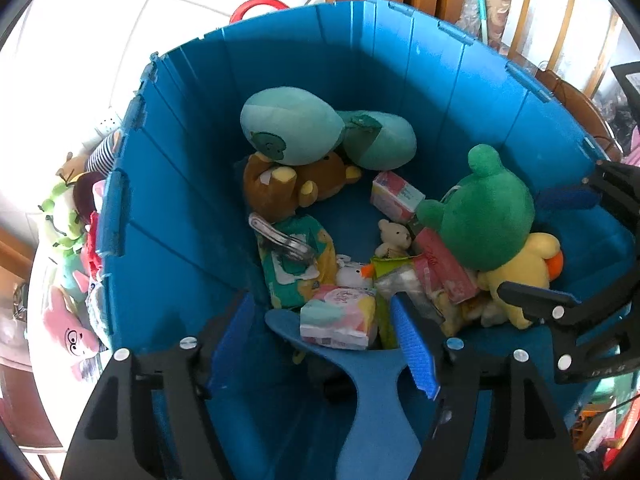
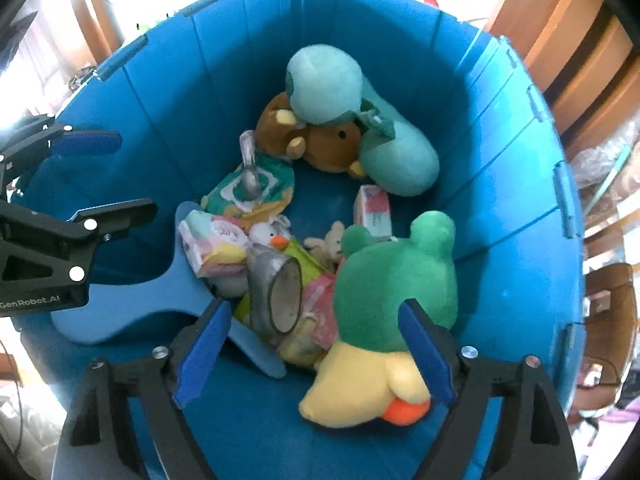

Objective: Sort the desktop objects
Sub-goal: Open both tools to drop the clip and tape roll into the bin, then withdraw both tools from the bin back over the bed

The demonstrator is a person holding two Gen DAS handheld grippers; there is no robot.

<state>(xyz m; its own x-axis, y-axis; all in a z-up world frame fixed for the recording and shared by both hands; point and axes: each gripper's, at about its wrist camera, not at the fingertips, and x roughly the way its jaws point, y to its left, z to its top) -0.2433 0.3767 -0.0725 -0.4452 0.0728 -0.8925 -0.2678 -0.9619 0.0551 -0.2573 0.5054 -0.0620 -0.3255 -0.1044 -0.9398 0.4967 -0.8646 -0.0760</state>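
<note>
Both grippers hang over a deep blue bin (image 1: 180, 200) (image 2: 500, 160) filled with toys and packets. My left gripper (image 1: 320, 344) is open; a pastel tissue pack (image 1: 340, 316) lies below the gap on a flat blue board (image 1: 360, 384), clear of both pads. My right gripper (image 2: 316, 354) is open above a yellow duck plush with a green frog hood (image 2: 384, 280). A blurred grey metal cup (image 2: 276, 292) lies beside the duck. Further in are a brown bear (image 1: 288, 188), a teal plush (image 1: 296, 124) and a green wipes pack (image 1: 296, 264).
Each gripper shows in the other's view: the right one (image 1: 524, 246) at the right edge, the left one (image 2: 132, 174) at the left edge. Outside the bin's left wall lie a pink star plush (image 1: 68, 332) and a green caterpillar plush (image 1: 64, 216). Wooden furniture (image 2: 580, 52) stands behind.
</note>
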